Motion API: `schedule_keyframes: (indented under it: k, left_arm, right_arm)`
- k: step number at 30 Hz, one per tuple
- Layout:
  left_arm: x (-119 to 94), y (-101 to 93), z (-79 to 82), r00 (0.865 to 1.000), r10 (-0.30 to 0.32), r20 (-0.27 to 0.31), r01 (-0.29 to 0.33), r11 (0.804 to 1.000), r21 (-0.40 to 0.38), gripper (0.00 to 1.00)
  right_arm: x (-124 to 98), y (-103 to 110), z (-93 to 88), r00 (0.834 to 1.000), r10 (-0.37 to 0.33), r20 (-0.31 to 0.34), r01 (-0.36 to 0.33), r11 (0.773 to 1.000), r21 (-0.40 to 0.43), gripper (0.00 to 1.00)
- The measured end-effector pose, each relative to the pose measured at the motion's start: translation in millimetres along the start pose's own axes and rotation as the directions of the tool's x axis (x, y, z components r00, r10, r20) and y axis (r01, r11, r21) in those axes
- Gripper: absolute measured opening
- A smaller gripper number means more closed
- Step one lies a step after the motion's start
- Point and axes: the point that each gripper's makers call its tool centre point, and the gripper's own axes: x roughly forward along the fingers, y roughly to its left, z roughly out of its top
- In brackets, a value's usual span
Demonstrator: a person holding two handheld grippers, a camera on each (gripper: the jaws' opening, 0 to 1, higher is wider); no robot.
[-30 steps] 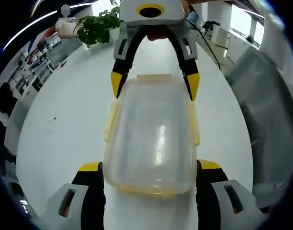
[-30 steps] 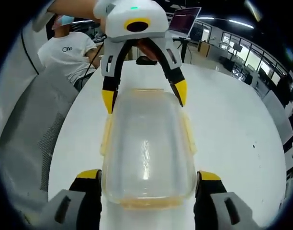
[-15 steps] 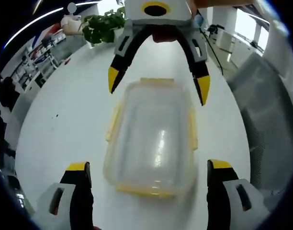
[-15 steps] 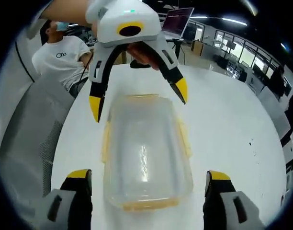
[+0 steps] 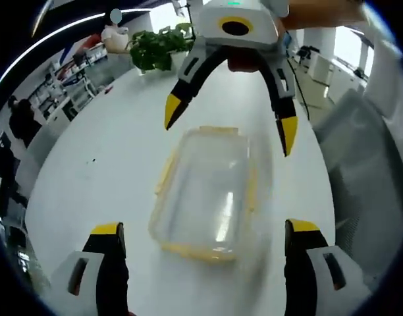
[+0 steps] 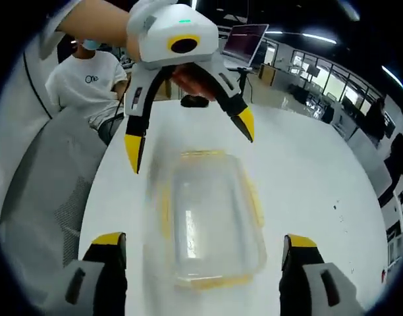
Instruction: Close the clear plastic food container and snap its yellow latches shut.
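My left gripper [image 5: 200,232] and right gripper [image 6: 203,241] both gape wide, jaws apart and holding nothing, with the clear lidded container [image 5: 208,191] lying mid-frame on the white table [image 5: 96,178] between them, untouched.

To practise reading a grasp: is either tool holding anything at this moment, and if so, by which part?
Nothing is held. Both the left tool and the right tool stand open, clear of the container lying on the table.
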Motion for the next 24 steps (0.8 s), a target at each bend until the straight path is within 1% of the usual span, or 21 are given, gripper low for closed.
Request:
schedule_keyframes:
  k: [2, 6, 8, 11, 14, 16, 20, 24]
  left_arm:
    - [-4, -3.3, 0.1, 1.0, 0.005, 0.005, -0.005, 1.0, 0.001, 0.99]
    - [-11, -7.7, 3.7, 0.999, 0.029, 0.029, -0.028, 0.999, -0.022, 0.98]
    - [-14, -13.5, 4.1, 0.999, 0.025, 0.026, -0.024, 0.999, -0.027, 0.96]
    - [-17, -22.6, 3.8, 0.999, 0.024, 0.022, -0.023, 0.999, -0.025, 0.95]
    - [-21, -30.7, 5.9, 0.999, 0.035, 0.022, -0.034, 0.999, -0.013, 0.96]
    - [-25, -35.7, 10.4, 0.998, 0.04, 0.044, -0.039, 0.999, -0.023, 0.98]
    - [-33, -48.8, 17.0, 0.997, 0.044, 0.066, -0.043, 0.999, -0.022, 0.99]
    - [-37, -61.1, 19.1, 0.996, 0.045, 0.082, -0.044, 0.999, -0.021, 0.99]
  right_arm:
    - [-4, 4, 3.1, 1.0, -0.008, 0.009, 0.009, 1.0, -0.006, 0.99]
    - [-10, 12, 6.7, 1.0, -0.023, 0.015, 0.023, 1.0, -0.008, 0.99]
    - [-12, 17, 8.4, 0.999, -0.025, 0.02, 0.025, 1.0, -0.004, 0.99]
    - [-14, 25, 7.6, 0.999, -0.033, 0.009, 0.033, 0.999, -0.007, 0.99]
    - [-17, 32, 7.4, 0.999, -0.038, 0.011, 0.038, 0.999, -0.006, 0.99]
    - [-19, 36, 9.4, 0.999, -0.04, 0.02, 0.04, 0.999, 0.004, 0.99]
    - [-25, 45, 15.6, 0.998, -0.057, 0.038, 0.057, 0.998, 0.009, 0.99]
    - [-30, 53, 20.9, 0.996, -0.075, 0.05, 0.075, 0.997, 0.003, 0.99]
